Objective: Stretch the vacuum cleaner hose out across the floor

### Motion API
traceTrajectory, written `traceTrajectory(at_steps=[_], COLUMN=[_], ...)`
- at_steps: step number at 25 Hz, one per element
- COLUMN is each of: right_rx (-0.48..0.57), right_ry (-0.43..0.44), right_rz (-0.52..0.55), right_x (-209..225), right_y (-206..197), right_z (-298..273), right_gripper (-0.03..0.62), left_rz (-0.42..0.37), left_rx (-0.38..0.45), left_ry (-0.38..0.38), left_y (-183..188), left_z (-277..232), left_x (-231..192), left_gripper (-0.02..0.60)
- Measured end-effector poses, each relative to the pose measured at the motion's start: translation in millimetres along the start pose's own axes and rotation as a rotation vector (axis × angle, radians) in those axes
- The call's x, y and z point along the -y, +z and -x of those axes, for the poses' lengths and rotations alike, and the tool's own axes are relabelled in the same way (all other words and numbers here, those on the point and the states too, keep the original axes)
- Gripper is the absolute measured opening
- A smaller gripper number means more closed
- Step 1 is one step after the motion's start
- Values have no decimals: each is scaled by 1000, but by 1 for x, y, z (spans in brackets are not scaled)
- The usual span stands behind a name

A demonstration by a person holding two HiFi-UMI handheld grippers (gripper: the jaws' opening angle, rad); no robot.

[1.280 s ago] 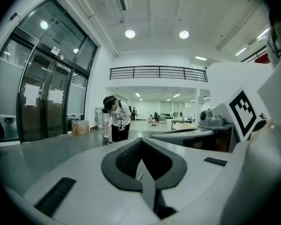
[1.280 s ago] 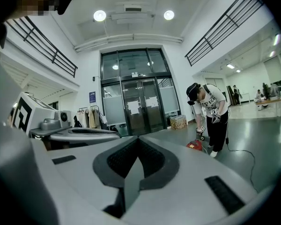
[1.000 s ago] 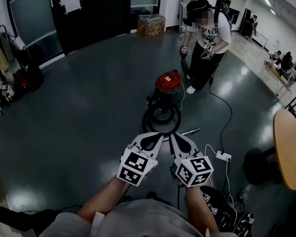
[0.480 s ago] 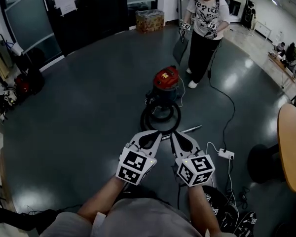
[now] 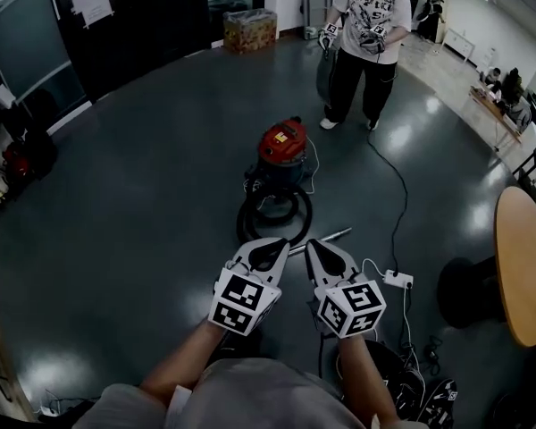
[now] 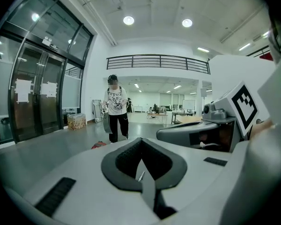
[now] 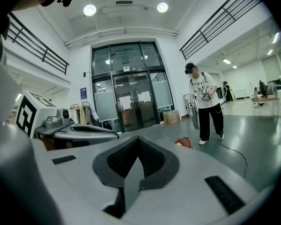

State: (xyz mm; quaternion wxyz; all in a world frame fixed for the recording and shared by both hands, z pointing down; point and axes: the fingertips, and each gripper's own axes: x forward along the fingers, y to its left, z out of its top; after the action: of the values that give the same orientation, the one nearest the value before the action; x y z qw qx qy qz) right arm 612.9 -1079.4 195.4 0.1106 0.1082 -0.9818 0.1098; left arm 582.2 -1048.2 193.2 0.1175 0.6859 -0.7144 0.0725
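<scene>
Hose: black hose (image 5: pixel 274 214) wound in a round coil, flat on the glossy dark floor (image 5: pixel 143 195), mid-floor, against the near side of the red drum vacuum (image 5: pixel 281 144).
Wand: thin metal tube (image 5: pixel 323 237), its long axis slanting right and away from you.
Your grippers: left gripper (image 5: pixel 280 247) and right gripper (image 5: pixel 314 247) are side by side, aimed at the coil, each with its jaws closed on nothing.

Dark floor (image 5: pixel 143 177) bears red vacuum (image 5: pixel 281 144), coiled hose (image 5: pixel 244 219); seemingly a power strip (image 5: pixel 397 280).
</scene>
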Motion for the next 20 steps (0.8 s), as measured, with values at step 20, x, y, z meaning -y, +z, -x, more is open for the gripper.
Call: traceTrajectory(at_steps=[20], right_rx=[-248], right_ry=[-87], right_rz=[130], right_x=[60], right_y=[-4], right_z=[-162], right_gripper=[5], left_rz=[121], left_rx=[-61], left_ry=[-90], left_y=[-37], left_z=[-103], left_x=[-145], left_gripper=[8])
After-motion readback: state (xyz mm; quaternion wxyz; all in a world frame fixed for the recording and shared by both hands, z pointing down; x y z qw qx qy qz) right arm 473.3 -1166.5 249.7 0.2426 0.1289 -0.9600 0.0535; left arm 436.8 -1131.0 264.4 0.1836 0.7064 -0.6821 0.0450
